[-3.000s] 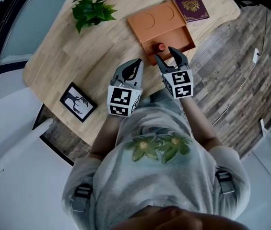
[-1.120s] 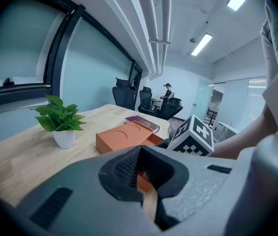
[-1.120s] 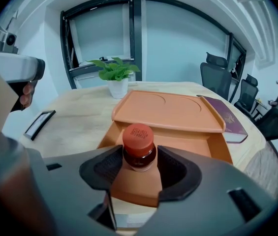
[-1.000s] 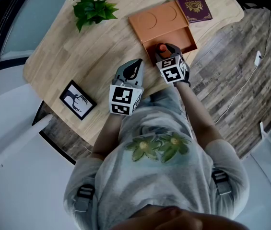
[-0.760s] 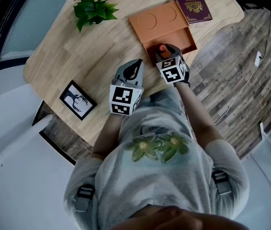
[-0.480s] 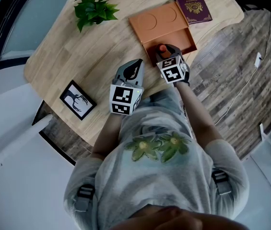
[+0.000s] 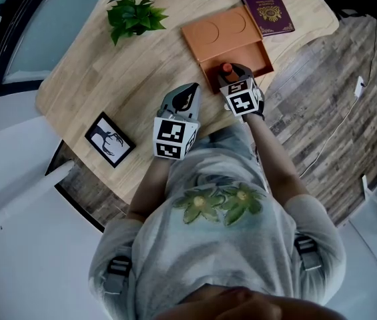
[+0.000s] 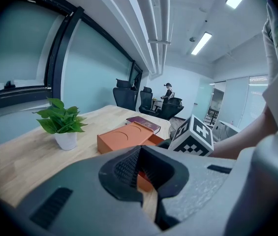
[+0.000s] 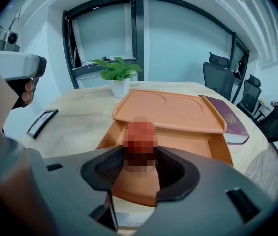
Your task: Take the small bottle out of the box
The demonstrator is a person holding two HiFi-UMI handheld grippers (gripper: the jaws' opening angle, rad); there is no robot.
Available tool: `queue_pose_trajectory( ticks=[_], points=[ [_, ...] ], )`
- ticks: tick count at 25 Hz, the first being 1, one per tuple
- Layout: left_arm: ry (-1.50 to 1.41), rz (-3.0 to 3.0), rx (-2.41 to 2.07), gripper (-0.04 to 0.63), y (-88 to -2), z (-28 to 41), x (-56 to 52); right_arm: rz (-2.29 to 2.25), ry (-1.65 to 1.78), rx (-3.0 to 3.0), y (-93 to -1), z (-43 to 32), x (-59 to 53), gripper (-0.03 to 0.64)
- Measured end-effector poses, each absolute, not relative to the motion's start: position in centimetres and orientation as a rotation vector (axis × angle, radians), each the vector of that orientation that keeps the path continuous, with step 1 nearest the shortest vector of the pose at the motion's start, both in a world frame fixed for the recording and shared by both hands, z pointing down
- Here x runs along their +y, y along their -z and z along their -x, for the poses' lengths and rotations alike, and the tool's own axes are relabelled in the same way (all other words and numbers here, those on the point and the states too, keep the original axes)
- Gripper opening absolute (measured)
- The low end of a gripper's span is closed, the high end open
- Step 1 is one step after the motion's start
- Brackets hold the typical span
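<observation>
Right gripper view: right hand-held gripper (image 9: 139,165) clamps small bottle (image 9: 139,136) inside box (image 9: 220,151); maroon book (image 9: 230,117) beside; plant (image 9: 118,70) behind.

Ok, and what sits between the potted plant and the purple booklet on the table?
The orange box lies between the potted plant and the purple booklet, close beside the booklet. The head view shows this best.

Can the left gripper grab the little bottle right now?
Probably not. The right gripper has its jaws around the bottle in the box, so it blocks the way. The left gripper is shut and sits off to the side of the box.
</observation>
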State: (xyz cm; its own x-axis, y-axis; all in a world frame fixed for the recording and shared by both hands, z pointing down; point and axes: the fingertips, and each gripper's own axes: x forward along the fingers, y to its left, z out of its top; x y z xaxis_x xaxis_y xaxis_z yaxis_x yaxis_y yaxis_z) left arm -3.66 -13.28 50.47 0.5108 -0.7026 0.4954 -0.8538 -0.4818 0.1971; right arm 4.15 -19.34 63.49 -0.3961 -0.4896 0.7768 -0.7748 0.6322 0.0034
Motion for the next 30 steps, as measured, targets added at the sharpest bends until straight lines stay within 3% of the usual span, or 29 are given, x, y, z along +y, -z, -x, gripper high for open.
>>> queue_pose_trajectory(
  ticks=[30],
  points=[
    [-0.464, -2.350, -1.331, 0.008, -49.0, 5.1, -12.5, -1.035, -0.415, -2.175, -58.2, -3.6, -18.4, 0.198]
  ],
)
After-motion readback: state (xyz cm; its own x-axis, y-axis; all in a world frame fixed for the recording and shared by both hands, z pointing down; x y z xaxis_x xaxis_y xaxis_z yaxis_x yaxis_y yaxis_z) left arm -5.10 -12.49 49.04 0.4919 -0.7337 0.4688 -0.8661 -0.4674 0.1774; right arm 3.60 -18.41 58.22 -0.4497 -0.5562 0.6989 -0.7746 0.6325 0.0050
